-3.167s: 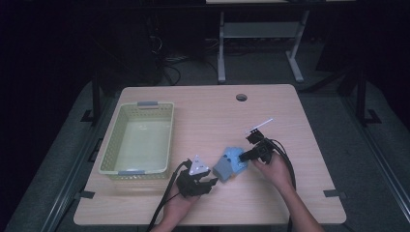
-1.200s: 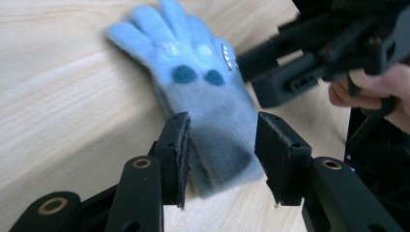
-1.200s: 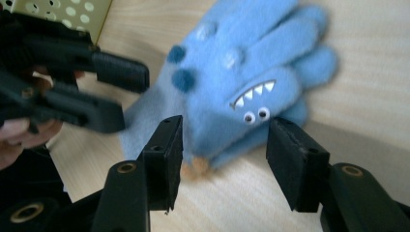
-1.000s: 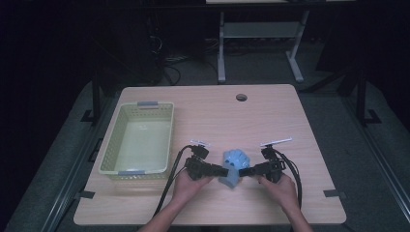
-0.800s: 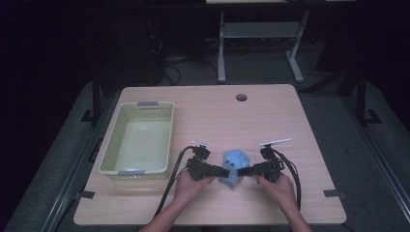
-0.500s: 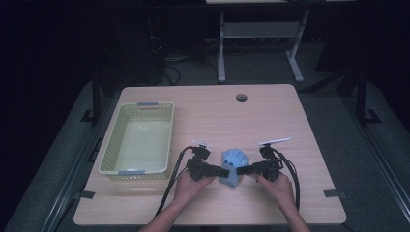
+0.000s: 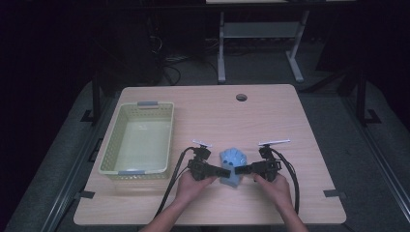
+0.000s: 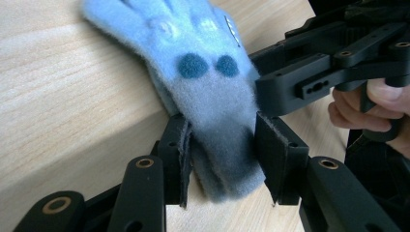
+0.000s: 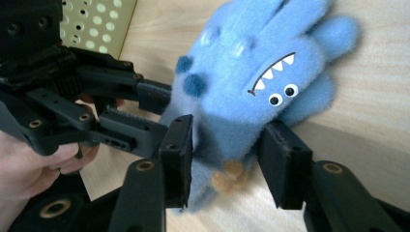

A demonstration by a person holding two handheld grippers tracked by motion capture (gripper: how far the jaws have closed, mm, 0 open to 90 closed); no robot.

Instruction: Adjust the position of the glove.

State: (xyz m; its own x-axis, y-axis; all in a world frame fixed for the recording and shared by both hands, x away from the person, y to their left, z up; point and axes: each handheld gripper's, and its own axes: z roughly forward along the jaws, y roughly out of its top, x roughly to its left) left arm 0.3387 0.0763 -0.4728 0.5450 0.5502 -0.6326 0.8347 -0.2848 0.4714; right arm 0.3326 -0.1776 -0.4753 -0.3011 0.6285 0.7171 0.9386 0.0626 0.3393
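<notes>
Both grippers' fingers part-open, straddling blue plush toy (image 7: pixel 232 166) on table (image 7: pixel 290 121)

Fuzzy light-blue plush toy (image 9: pixel 251 82) with dark teal spots, white zigzag teeth, googly eyes; pale yellow-green perforated plastic basket (image 7: pixel 112 157); light wood-grain table (image 7: pixel 270 116).

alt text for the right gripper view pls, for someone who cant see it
Two black jaws straddle the lower end of a fuzzy blue glove with googly eyes and a toothy grin, lying on a wooden table. The left gripper, held in a hand, reaches it from the left; a yellow basket shows behind.
</notes>
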